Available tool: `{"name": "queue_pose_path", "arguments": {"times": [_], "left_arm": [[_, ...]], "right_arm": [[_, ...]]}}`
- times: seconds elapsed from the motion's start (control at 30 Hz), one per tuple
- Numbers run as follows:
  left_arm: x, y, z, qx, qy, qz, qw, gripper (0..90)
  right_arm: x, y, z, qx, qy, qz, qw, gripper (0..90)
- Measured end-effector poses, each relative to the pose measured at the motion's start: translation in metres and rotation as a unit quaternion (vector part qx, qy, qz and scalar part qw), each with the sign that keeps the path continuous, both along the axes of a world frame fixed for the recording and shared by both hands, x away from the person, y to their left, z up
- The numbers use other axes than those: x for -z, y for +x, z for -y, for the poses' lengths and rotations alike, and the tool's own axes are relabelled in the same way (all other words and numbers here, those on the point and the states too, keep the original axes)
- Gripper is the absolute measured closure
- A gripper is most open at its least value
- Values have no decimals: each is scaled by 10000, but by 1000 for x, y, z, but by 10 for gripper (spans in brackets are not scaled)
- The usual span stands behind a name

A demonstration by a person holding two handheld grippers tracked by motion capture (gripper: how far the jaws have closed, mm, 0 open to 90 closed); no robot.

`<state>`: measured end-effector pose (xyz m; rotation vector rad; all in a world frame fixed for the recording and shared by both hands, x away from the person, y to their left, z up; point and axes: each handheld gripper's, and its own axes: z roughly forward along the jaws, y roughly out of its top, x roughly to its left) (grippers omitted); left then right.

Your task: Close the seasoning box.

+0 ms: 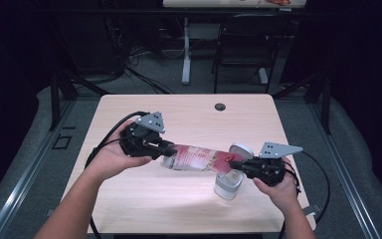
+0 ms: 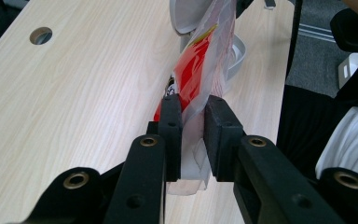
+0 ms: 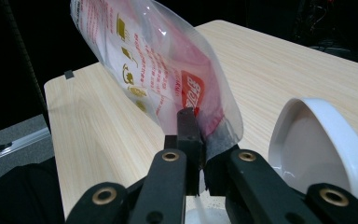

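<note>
A clear plastic bag (image 1: pixel 199 158) with red and white print is stretched between both grippers above the table. My left gripper (image 1: pixel 168 148) is shut on its left end; up close the bag (image 2: pixel 200 74) runs away from the jaws of that gripper (image 2: pixel 193 135). My right gripper (image 1: pixel 238 165) is shut on the other end, and the bag (image 3: pixel 154 65) rises from that gripper (image 3: pixel 198 149). Under the bag's right end stands a small clear container (image 1: pixel 228 184) with its white hinged lid (image 1: pixel 241 150) open. The same lid (image 3: pixel 326 135) shows at the right of the right gripper view.
The light wooden table (image 1: pixel 189 119) has a cable hole (image 1: pixel 220 106) near its far edge. A black chair (image 1: pixel 243 45) and a white desk leg (image 1: pixel 186 50) stand beyond the table. Black cables trail from both grippers across and off the table.
</note>
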<state>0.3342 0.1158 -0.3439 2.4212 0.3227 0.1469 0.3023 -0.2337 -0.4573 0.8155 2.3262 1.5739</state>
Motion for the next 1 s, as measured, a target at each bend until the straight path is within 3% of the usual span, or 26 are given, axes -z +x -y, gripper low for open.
{"name": "queue_pose_path", "arguments": {"times": [1.0], "left_arm": [[-5,0,5,34,11,48,10000,788]], "right_arm": [[2,1,2,4,-12,-12,10000,886]]}}
